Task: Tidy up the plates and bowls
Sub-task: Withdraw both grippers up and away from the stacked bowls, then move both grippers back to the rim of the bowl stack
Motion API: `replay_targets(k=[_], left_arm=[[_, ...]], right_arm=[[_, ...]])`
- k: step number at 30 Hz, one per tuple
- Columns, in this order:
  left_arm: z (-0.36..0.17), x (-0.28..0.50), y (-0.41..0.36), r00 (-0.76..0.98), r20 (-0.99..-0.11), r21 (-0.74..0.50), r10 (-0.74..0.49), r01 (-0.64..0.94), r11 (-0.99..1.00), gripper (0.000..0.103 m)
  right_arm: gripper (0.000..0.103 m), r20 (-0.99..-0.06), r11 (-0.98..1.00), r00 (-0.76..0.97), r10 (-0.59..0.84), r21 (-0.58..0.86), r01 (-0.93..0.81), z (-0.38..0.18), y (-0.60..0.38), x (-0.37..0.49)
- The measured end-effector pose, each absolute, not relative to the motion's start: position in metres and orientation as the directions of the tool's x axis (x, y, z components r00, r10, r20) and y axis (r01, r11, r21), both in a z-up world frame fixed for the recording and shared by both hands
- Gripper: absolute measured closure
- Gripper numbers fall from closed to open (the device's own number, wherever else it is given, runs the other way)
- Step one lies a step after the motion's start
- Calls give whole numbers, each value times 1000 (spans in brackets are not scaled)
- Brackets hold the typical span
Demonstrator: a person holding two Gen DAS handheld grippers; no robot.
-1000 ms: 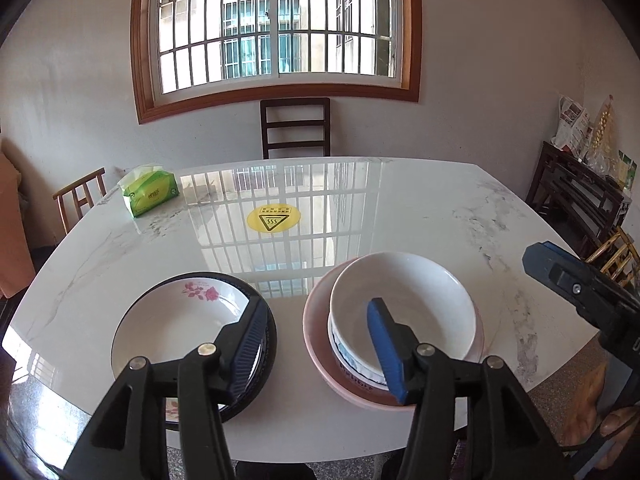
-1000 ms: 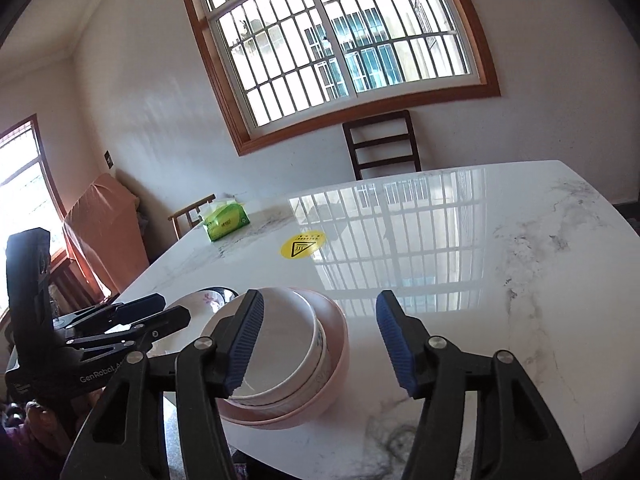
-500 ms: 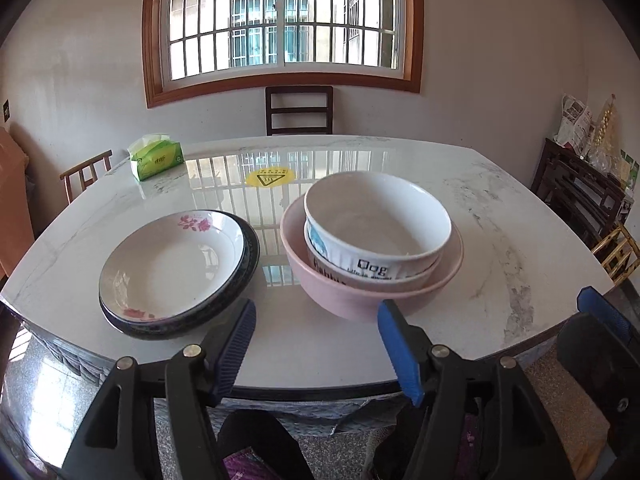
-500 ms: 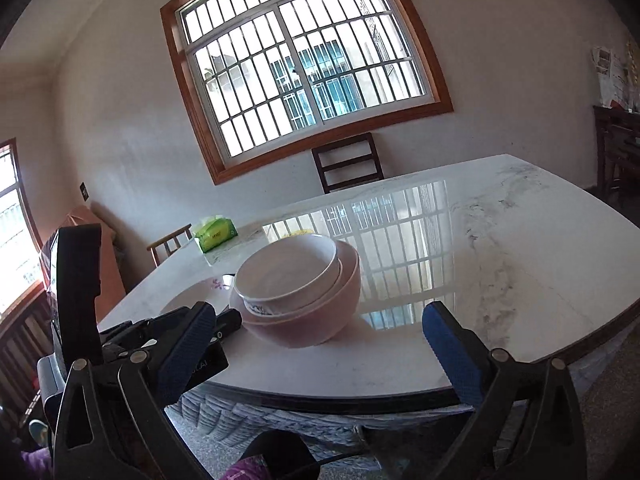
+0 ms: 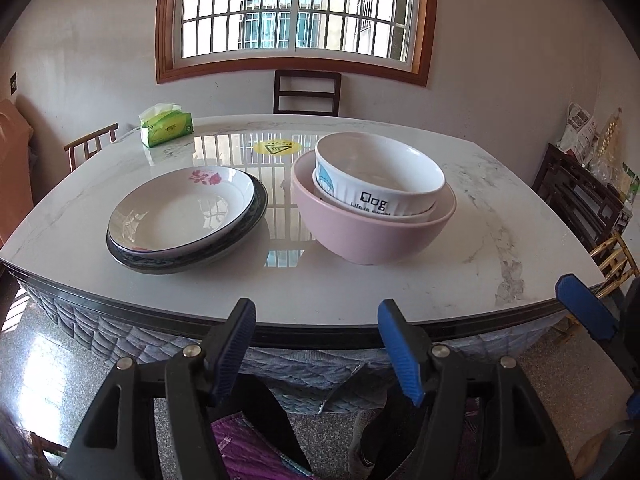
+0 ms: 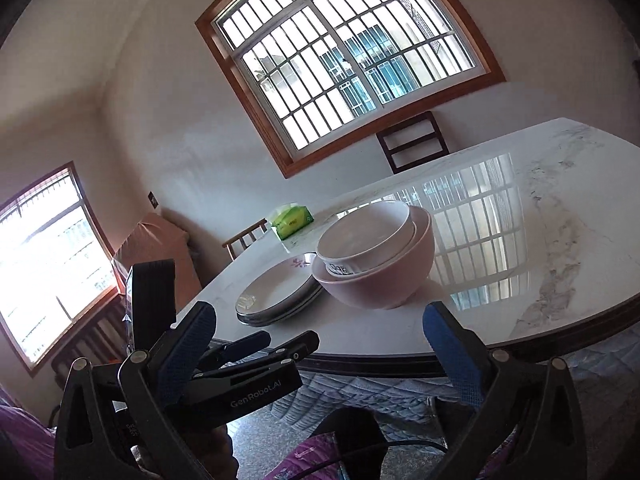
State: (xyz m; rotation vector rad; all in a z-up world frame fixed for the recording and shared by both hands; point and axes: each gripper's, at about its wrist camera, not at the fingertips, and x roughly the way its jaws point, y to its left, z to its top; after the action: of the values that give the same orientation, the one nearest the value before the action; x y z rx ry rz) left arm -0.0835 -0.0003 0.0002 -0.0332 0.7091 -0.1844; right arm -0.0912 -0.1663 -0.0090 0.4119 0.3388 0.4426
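With both claws, left (image 5: pixel 316 344) and right (image 6: pixel 320 354), gaping empty off the bench (image 5: pixel 400 292), a careless knock could tip the nested bowls (image 5: pixel 372 208).

white bowl (image 5: pixel 384 184) — "dog"; tongs (image 6: pixel 276 346) — "genrobot.ai"

glossy marble table (image 5: pixel 460 280), glazed bowls (image 5: pixel 372 236).
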Motion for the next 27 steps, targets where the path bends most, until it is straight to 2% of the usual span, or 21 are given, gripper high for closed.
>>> replay_targets(k=[6,10,15,18,20,27], left_arm=[[6,-86,1,756,-608,-134,-241,202,970,38],[9,-82,1,770,-604,-99,-206,184,978,38],[17,-79,3,822,-559,-8,-112,130,992,38],[21,-64,4,806,-586,20,-89,124,992,38],[24,-49,8,775,-622,-9,-111,135,991,38],[35,-11,24,715,-671,-129,-195,147,981,38]], right_arm=[[0,-274,840,843,462,441,-317,-10,-160,-84],[0,-334,847,817,471,430,-312,-13,-155,-76],[0,-312,857,842,441,426,-291,-8,-168,-74],[0,-277,872,862,426,379,-309,2,-175,-73],[0,-287,885,863,416,346,-312,10,-182,-64],[0,-426,859,784,450,446,-251,13,-216,-10]])
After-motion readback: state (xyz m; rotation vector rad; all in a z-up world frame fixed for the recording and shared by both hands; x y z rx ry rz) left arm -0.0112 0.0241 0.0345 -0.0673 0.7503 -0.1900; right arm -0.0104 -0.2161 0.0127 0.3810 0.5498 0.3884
